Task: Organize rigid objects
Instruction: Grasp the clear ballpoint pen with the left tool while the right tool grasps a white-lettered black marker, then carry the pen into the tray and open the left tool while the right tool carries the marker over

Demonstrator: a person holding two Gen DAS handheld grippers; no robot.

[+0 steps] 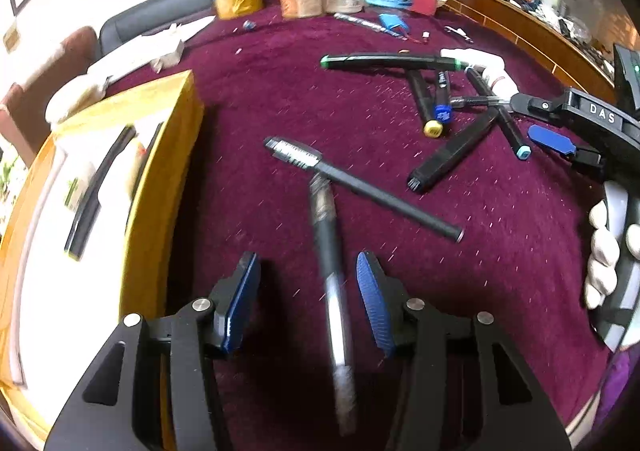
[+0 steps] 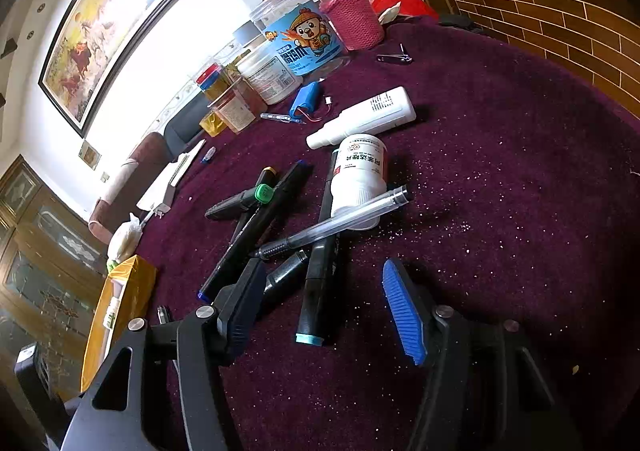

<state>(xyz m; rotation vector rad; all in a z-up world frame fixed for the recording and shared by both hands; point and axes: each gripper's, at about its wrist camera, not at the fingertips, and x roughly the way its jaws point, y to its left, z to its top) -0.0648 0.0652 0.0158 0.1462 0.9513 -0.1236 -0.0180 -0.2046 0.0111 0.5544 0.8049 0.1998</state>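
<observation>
Both wrist views close, angled down; share marker pile (image 1: 460, 119).

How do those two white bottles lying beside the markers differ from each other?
The spray bottle is long and slim; the pill bottle is short and stout. The spray bottle lies bare on the purple cloth, while a clear pen rests across the pill bottle. The pill bottle's label carries red marks. Both are white and on their sides.
</observation>
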